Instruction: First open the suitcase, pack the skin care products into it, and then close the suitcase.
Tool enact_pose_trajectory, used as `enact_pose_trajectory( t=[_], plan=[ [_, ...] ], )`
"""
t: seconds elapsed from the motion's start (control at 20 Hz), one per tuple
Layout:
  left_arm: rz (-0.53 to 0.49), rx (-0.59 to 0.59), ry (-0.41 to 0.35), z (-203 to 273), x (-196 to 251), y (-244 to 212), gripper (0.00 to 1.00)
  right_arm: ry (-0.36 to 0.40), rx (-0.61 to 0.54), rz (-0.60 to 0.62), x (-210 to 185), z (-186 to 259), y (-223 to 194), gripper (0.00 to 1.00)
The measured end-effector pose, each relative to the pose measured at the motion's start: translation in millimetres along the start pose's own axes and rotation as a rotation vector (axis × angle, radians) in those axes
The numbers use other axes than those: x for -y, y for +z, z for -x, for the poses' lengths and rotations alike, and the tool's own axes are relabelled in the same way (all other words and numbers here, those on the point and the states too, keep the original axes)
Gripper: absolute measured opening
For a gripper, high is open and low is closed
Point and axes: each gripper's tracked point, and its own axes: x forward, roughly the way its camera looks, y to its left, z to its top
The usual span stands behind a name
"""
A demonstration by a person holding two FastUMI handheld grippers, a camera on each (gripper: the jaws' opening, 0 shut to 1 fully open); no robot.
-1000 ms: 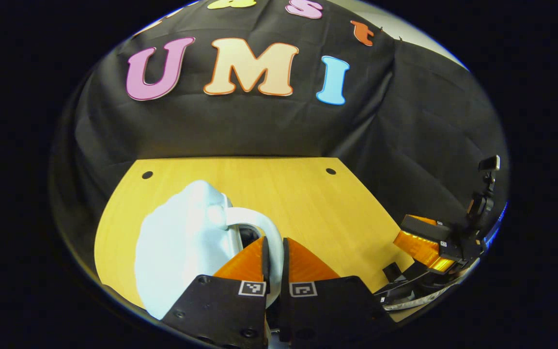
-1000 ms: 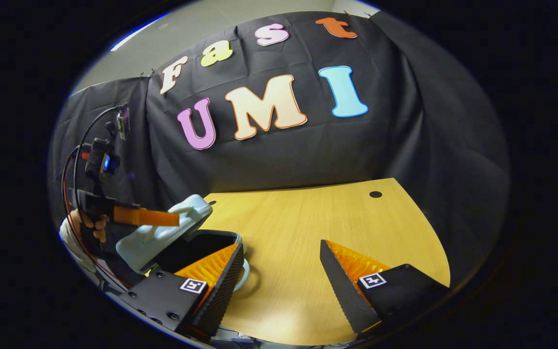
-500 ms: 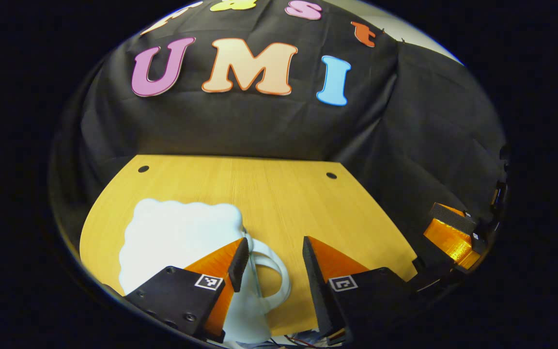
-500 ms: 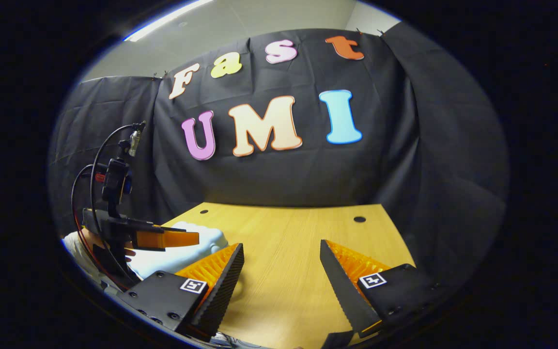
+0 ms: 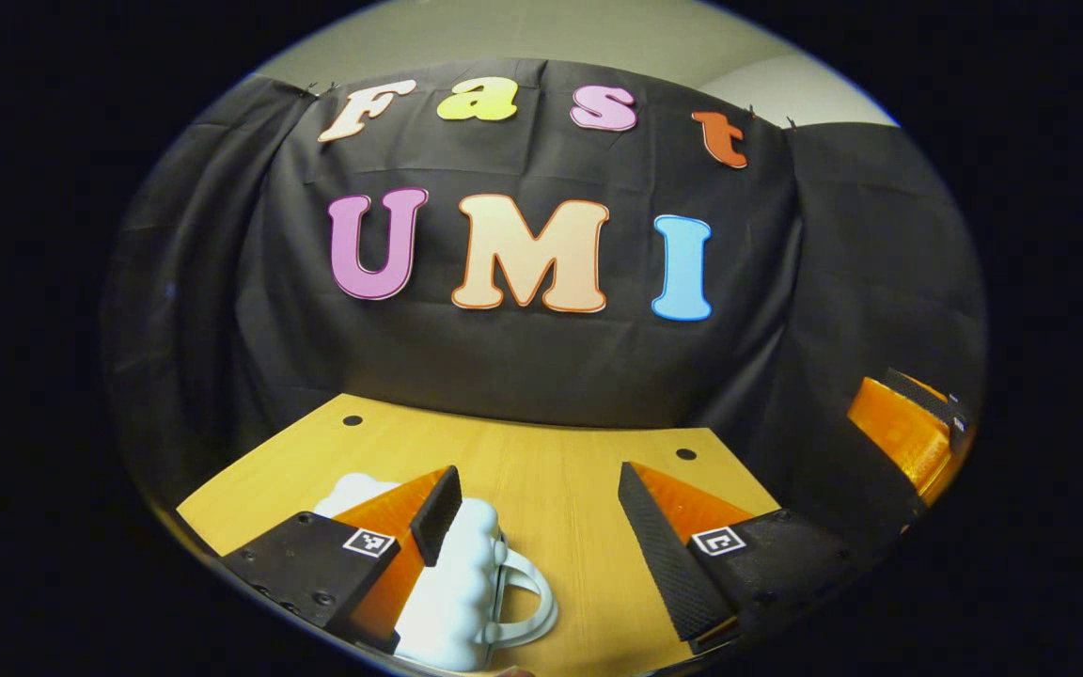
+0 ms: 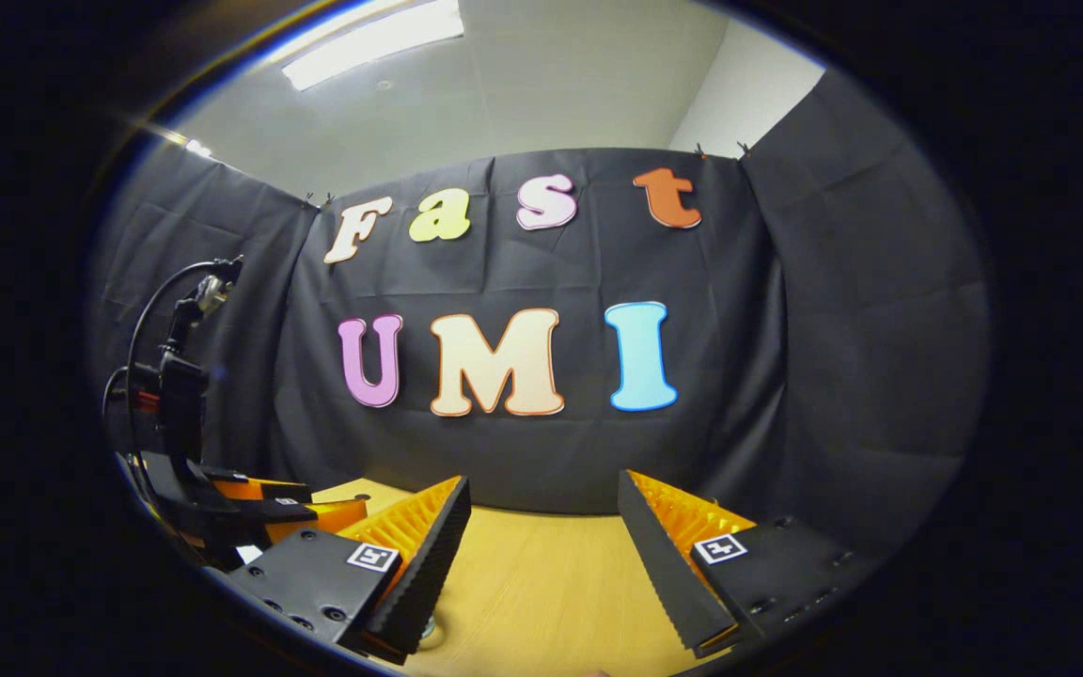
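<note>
Suitcase [image 5: 455,592] closed, on table [image 5: 551,470]

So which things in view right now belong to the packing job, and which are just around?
Part of the job:
- white suitcase, closed, lying on the table, handle toward the right
- left gripper, open, above the suitcase
- right gripper, open, holding nothing

Just around:
- wooden table with its holes
- black cloth booth wall
- ceiling light

The left gripper's fingers [image 5: 435,514] hide part of the suitcase [image 5: 462,592].
</note>
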Motion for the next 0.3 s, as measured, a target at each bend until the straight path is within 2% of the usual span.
enact_pose_trajectory(
  t=[0.1, 0.2, 0.3],
  plan=[
    [0.002, 0.032, -0.015, -6, -5, 22, 0.96, -0.020, 0.047, 0.032, -3, 5, 15, 0.94],
    [-0.013, 0.071, -0.033, -3, -6, 36, 0.96, -0.059, 0.067, 0.037, 1, 6, 21, 0.99],
    [-0.063, 0.099, -0.022, -2, -13, 48, 0.95, -0.066, 0.072, 0.023, -6, 9, 24, 0.99]
  ],
)
